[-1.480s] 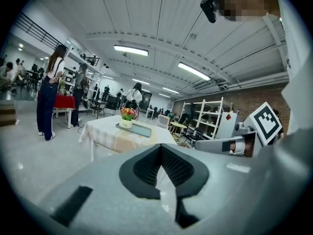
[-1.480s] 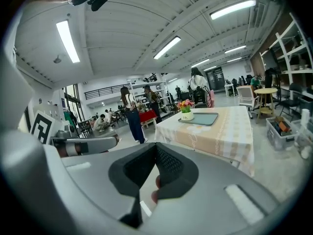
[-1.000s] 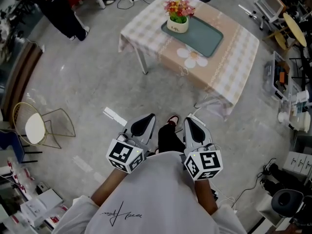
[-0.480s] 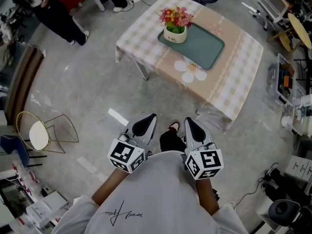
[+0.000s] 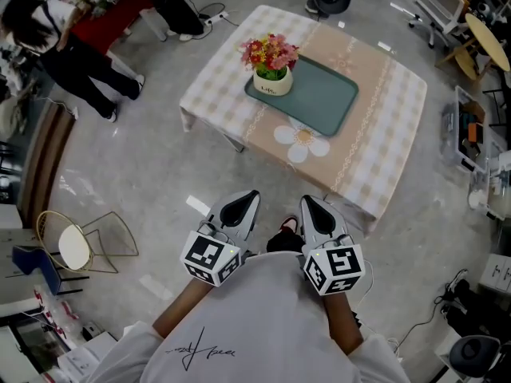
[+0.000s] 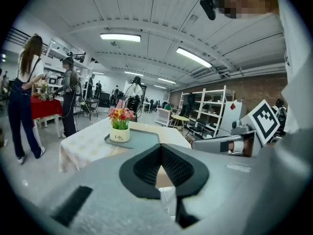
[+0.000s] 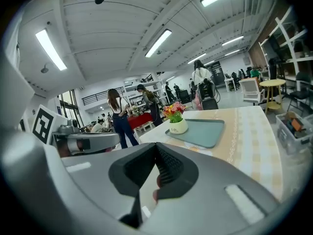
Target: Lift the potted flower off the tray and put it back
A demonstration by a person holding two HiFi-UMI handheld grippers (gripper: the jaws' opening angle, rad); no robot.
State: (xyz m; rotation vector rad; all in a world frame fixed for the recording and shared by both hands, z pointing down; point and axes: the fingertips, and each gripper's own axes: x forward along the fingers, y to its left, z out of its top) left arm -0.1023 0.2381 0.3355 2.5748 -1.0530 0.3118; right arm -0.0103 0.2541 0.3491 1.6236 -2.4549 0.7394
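Left tongs (image 5: 239,207) and right tongs (image 5: 318,212): jaws together, empty, well short of the worktop (image 5: 383,134). Potted flower (image 5: 271,66) stands upright on the tray (image 5: 319,98).

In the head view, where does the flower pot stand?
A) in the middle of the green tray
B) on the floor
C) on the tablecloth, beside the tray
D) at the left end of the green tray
D: the flower pot stands on the green tray at its left end; the rest of the tray is bare.

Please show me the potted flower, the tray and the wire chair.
potted flower (image 5: 272,83): head view, on the white pot.
tray (image 5: 321,98): head view, on its bare green floor.
wire chair (image 5: 73,247): head view, on the white seat.
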